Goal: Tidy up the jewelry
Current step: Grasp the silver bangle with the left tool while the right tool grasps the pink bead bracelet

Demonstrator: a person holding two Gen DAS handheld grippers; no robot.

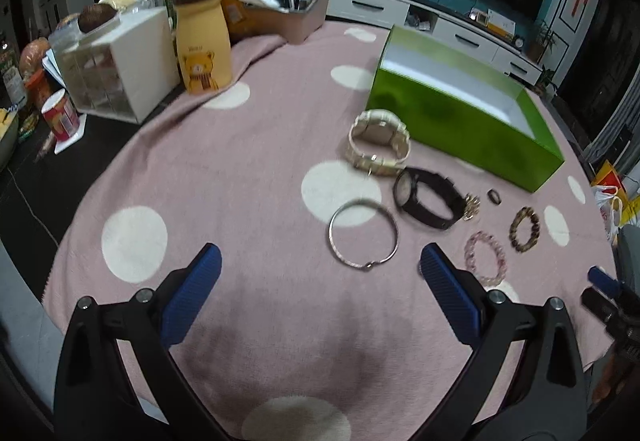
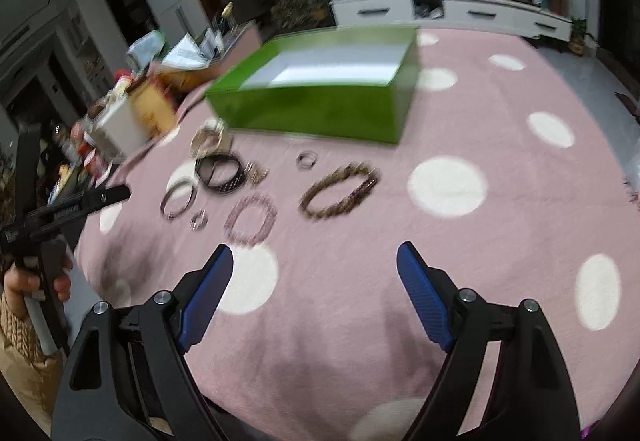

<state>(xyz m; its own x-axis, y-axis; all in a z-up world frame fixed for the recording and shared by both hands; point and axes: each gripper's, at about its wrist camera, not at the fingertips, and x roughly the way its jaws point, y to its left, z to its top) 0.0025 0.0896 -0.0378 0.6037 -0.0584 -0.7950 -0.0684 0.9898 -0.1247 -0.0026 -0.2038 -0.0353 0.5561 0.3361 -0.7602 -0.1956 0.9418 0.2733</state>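
Observation:
On the pink dotted cloth [image 1: 240, 181] lie a silver bangle [image 1: 368, 265], a gold watch [image 1: 380, 143], a black watch [image 1: 428, 201], a pink bead bracelet [image 1: 472, 245] and a brown bead bracelet [image 1: 515, 232]. Behind them stands an open green box [image 1: 460, 113] with a white inside. My left gripper [image 1: 320, 255] is open over bare cloth, just short of the bangle. My right gripper [image 2: 316, 253] is also open and holds nothing. The pink bracelet [image 2: 234, 225] and the brown bracelet [image 2: 316, 201] lie just ahead of it, in front of the green box [image 2: 320, 109].
A small ring [image 2: 307, 160] and another [image 2: 199, 220] lie among the jewelry. A yellow bear bottle [image 1: 204, 41], a white drawer unit [image 1: 120, 69] and a pen tray [image 1: 296, 17] crowd the far left of the table. A hand [image 2: 36, 281] shows at the left edge.

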